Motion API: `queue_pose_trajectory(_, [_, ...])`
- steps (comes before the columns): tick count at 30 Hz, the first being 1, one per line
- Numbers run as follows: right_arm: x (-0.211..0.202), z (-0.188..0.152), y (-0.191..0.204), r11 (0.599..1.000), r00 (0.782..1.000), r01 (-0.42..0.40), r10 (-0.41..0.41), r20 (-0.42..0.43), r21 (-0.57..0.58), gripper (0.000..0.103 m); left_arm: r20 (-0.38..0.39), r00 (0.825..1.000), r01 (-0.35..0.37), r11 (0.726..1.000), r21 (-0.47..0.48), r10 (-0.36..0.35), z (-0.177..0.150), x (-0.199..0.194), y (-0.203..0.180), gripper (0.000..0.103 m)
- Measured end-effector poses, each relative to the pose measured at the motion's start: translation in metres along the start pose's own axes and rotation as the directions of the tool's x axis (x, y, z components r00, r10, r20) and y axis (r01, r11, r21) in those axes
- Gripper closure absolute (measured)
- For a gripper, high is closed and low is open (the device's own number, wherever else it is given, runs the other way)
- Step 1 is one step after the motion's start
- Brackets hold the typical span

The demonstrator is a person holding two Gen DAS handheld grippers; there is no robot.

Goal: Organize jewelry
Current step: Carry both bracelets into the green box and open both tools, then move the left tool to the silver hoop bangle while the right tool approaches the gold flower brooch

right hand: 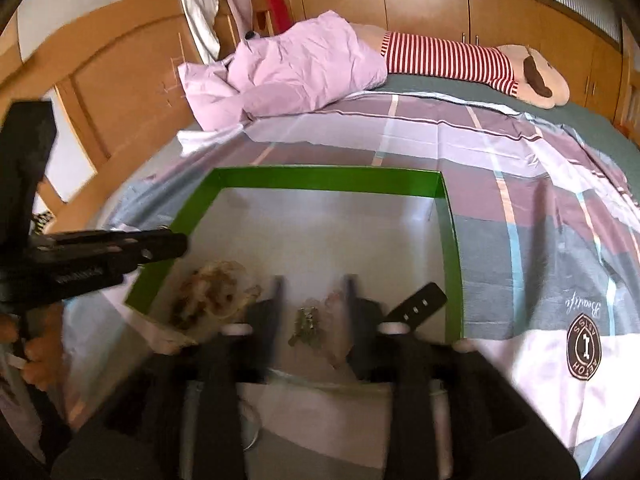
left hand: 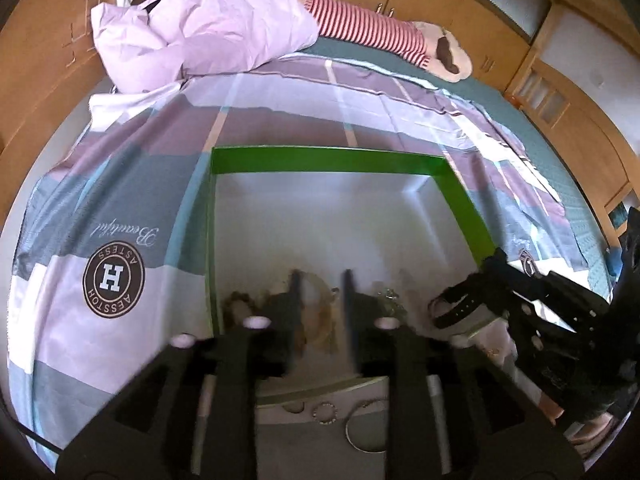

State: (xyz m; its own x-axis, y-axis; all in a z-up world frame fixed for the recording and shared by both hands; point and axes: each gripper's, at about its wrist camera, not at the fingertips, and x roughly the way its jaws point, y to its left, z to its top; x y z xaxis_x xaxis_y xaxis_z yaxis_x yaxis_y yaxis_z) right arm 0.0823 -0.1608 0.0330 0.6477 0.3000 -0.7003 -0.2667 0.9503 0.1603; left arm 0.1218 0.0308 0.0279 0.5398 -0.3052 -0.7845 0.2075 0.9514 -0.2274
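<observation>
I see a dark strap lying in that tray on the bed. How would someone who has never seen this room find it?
Start at the green-rimmed tray on the checked bedspread. Follow its pale floor towards the camera to the near right corner in the right wrist view, where the black strap lies beside the green wall. Unlike the small silvery cluster and brownish tangle to its left, it is flat, black and punched with holes.

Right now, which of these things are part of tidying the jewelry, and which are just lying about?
Part of the job:
green box
beaded bundle
chain
black strap
rings
left gripper
right gripper

Just lying about:
plaid bedspread
pink quilt
striped plush toy
</observation>
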Motion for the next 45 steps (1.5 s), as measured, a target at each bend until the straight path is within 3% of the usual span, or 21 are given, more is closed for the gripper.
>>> queue_pose_trajectory(1, [-0.012, -0.001, -0.001, 1.0, 1.0, -0.007, 0.007, 0.027, 0.004, 0.049, 0.002, 1.0, 0.01, 1.0, 0.007, -0.01, -0.002, -0.003, -0.003, 0.063])
queue_pose_trajectory(5, [-0.052, -0.009, -0.012, 1.0, 0.998, -0.019, 0.018, 0.056, 0.019, 0.035, -0.03, 0.998, 0.064, 0.997, 0.044, -0.063, -0.014, -0.014, -0.014, 0.061])
queue_pose_trajectory(6, [-0.059, -0.013, -0.017, 0.999, 0.999, -0.009, 0.008, 0.049, 0.031, 0.029, -0.053, 0.995, 0.089, 0.995, 0.049, -0.087, -0.022, -0.016, -0.017, 0.059])
queue_pose_trajectory(9, [-0.063, -0.03, -0.034, 0.997, 0.998, 0.063, -0.062, -0.019, 0.043, 0.026, -0.125, 0.986, 0.124, 0.989, 0.078, -0.113, -0.05, -0.017, -0.028, 0.05])
queue_pose_trajectory(12, [-0.041, -0.054, -0.054, 0.983, 0.973, 0.174, -0.161, -0.167, 0.066, 0.026, -0.198, 0.98, 0.064, 0.988, 0.138, -0.036, -0.082, 0.0, -0.041, 0.041])
queue_pose_trajectory(14, [-0.024, -0.067, -0.063, 0.976, 0.951, 0.203, -0.177, -0.253, 0.081, 0.026, -0.252, 0.967, 0.016, 0.986, 0.164, 0.026, -0.1, 0.014, -0.046, 0.041])
queue_pose_trajectory(16, [-0.007, -0.078, -0.065, 0.977, 0.934, 0.199, -0.165, -0.317, 0.079, 0.026, -0.289, 0.955, -0.012, 0.982, 0.186, 0.066, -0.113, 0.027, -0.051, 0.037])
queue_pose_trajectory(19, [0.01, -0.09, -0.05, 0.985, 0.924, 0.172, -0.152, -0.351, 0.027, 0.026, -0.296, 0.95, -0.033, 0.978, 0.207, 0.095, -0.119, 0.035, -0.055, 0.032])
queue_pose_trajectory(22, [0.02, -0.098, -0.029, 0.998, 0.921, 0.064, -0.066, -0.385, -0.017, 0.026, -0.306, 0.946, -0.046, 0.977, 0.21, 0.111, -0.122, 0.041, -0.054, 0.029])
queue_pose_trajectory(24, [0.016, -0.099, -0.016, 0.999, 0.926, -0.027, 0.01, -0.376, -0.038, 0.026, -0.311, 0.944, -0.048, 0.98, 0.191, 0.107, -0.118, 0.043, -0.049, 0.028])
queue_pose_trajectory(27, [0.003, -0.093, -0.007, 0.996, 0.945, -0.063, 0.041, -0.326, -0.059, 0.026, -0.317, 0.942, -0.058, 0.983, 0.173, 0.111, -0.117, 0.044, -0.043, 0.028])
queue_pose_trajectory(30, [0.002, -0.088, -0.015, 0.999, 0.952, -0.011, 0.001, -0.305, -0.032, 0.026, -0.317, 0.942, -0.051, 0.982, 0.181, 0.107, -0.119, 0.045, -0.046, 0.028])
queue_pose_trajectory(37, [0.007, -0.086, -0.048, 0.986, 0.943, 0.134, -0.098, -0.317, 0.095, 0.026, -0.315, 0.949, 0.043, 0.98, 0.192, 0.02, -0.123, 0.04, -0.057, 0.024])
queue_pose_trajectory(45, [0.009, -0.093, -0.044, 0.98, 0.928, 0.201, -0.191, -0.32, -0.001, 0.026, -0.31, 0.948, 0.002, 0.97, 0.243, 0.076, -0.132, 0.045, -0.071, 0.023])
